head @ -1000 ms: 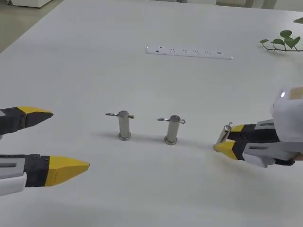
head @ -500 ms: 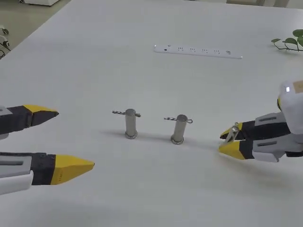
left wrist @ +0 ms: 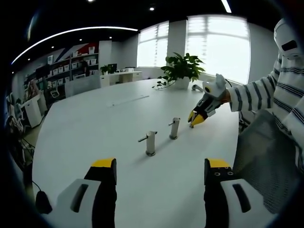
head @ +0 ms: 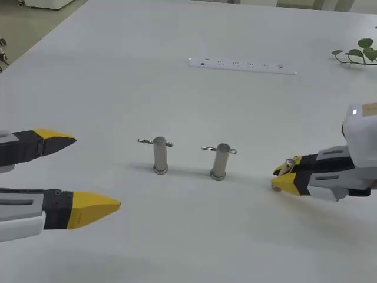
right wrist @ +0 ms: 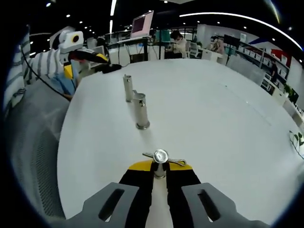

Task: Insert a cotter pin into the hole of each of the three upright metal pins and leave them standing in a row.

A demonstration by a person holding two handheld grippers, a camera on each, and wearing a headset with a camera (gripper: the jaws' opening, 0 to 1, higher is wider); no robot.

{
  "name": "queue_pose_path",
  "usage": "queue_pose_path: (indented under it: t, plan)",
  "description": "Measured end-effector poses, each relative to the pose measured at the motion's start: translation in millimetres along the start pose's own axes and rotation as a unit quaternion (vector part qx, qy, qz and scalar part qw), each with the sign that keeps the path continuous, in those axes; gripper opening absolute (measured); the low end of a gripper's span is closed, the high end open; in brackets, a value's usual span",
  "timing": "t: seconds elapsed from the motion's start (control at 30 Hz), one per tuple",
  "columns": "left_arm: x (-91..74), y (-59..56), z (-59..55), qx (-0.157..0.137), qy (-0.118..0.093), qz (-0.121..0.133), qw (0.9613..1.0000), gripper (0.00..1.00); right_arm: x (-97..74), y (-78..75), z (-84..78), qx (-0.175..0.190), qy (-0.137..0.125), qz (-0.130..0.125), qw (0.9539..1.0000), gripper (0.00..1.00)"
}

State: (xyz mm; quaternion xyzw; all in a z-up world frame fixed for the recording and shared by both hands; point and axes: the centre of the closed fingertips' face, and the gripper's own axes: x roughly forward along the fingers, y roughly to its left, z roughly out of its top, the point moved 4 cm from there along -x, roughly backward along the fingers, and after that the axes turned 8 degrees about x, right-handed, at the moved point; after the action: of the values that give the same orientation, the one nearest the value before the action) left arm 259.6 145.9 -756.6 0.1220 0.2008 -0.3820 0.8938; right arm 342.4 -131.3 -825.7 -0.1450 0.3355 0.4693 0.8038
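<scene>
The middle pin (head: pixel 219 162) stands upright on the table (head: pixel 177 247) with a cotter (head: pixel 218 150) through its top. Near it on the left in the head view stands the left pin (head: pixel 159 158), also upright, with the left cotter (head: pixel 154 142) through it. On the middle pin's other side, about as near, the right gripper (head: pixel 278 178) has its jaws closed on the third pin (head: pixel 288 165), which leans in the grip. The right gripper view shows the third cotter (right wrist: pixel 164 157) through its top. Whether its foot touches the table I cannot tell. The left gripper (head: pixel 97 172) hangs well left of the middle pin, beyond the left pin, jaws spread wide and holding nothing. Well behind the middle pin lies a power strip (head: pixel 241 65), and far off to the right behind it a leafy sprig (head: pixel 355 52).
</scene>
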Motion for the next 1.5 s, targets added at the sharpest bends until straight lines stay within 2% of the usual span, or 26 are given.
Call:
queue_pose_path:
  t: [0.07,0.33,0.53,0.6,0.67,0.83,1.03,1.23,1.5]
  plan:
    - [3.3,-3.7,4.1,0.004,-0.006,-0.007,0.9999,0.73,-0.6,1.6,-0.6,0.002,-0.001,-0.003,1.0000,0.11]
    - [30.8,-27.9,36.7,0.045,-0.041,-0.049,0.9969,0.72,-4.5,6.4,-0.3,-0.007,-0.004,-0.006,1.0000,0.18]
    - [56.6,-42.2,64.1,0.068,-0.069,-0.070,0.9928,0.69,-12.4,8.6,-2.0,-0.013,0.002,-0.003,0.9999,0.24]
    - [65.9,-51.5,70.8,0.068,-0.078,-0.092,0.9904,0.67,-15.0,9.7,-3.1,-0.018,0.001,-0.002,0.9998,0.24]
    - [75.2,-59.4,74.3,0.074,-0.078,-0.107,0.9884,0.67,-17.5,9.4,-3.9,-0.019,0.003,-0.002,0.9998,0.25]
    - [95.0,-77.9,79.7,0.096,-0.076,-0.144,0.9821,0.64,-23.5,7.6,-6.5,-0.022,0.006,-0.002,0.9997,0.29]
    - [119.1,-92.0,80.5,0.093,-0.064,-0.174,0.9782,0.61,-34.0,3.9,-8.6,-0.031,0.010,-0.004,0.9995,0.29]
    - [140.6,-98.2,78.0,0.089,-0.051,-0.175,0.9792,0.58,-44.5,-0.4,-11.0,-0.038,0.021,-0.006,0.9990,0.30]
    - [161.5,-110.5,72.3,0.076,-0.039,-0.181,0.9797,0.53,-56.1,-3.2,-6.7,-0.052,0.022,-0.007,0.9984,0.29]
